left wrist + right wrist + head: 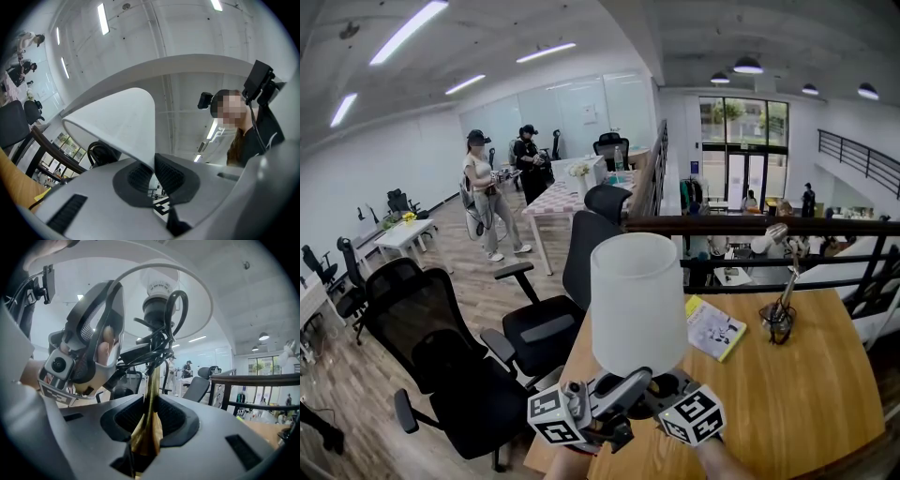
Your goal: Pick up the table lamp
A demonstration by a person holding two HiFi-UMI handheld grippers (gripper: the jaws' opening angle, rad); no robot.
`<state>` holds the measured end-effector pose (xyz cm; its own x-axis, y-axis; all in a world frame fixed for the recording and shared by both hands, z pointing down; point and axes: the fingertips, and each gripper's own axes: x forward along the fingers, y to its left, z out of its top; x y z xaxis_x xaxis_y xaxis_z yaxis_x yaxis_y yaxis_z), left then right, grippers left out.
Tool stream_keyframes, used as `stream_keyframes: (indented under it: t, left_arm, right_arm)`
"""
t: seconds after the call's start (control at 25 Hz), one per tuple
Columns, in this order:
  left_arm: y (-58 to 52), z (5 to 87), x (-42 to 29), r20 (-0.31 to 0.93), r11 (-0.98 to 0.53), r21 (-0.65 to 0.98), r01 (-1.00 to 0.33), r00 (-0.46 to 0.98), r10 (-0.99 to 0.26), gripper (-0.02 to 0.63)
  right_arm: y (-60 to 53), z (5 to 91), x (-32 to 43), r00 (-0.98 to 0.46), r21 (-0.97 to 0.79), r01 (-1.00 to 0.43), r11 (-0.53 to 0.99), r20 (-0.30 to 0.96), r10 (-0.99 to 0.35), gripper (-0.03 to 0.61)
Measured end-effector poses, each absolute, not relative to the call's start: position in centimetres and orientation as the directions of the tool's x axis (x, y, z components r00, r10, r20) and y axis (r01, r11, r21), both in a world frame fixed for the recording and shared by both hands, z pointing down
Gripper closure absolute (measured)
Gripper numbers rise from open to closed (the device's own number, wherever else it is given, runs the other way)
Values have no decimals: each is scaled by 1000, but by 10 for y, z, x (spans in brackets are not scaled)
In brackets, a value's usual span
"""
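The table lamp has a white shade (637,298) that stands upright above the near edge of the wooden table (806,394); its base is hidden behind the grippers. My left gripper (636,380) is shut on the lower wall of the shade (123,125), pinching the rim between its pads (169,174). My right gripper (673,386) is shut on the lamp's brass stem (151,401), just under the socket (157,303) and a bundle of black cord (154,341). The left gripper (89,345) shows close beside the stem in the right gripper view.
A yellow booklet (713,327) and a small desk lamp with tangled wire (778,317) lie on the table. A dark railing (750,227) runs behind it. Black office chairs (441,347) stand at the left. Two people (483,192) stand far off.
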<state>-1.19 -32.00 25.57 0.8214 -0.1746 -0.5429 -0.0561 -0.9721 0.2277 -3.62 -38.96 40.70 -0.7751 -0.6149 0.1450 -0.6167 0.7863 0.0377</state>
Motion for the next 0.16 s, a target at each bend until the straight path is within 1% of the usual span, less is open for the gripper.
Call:
stream_keyframes:
  t: [0.16]
  left_arm:
    - [-321, 255, -13, -541, -971, 231, -58, 822, -178, 597]
  right_arm:
    - [-390, 406, -38, -775, 39, -616, 787, 149, -614, 476]
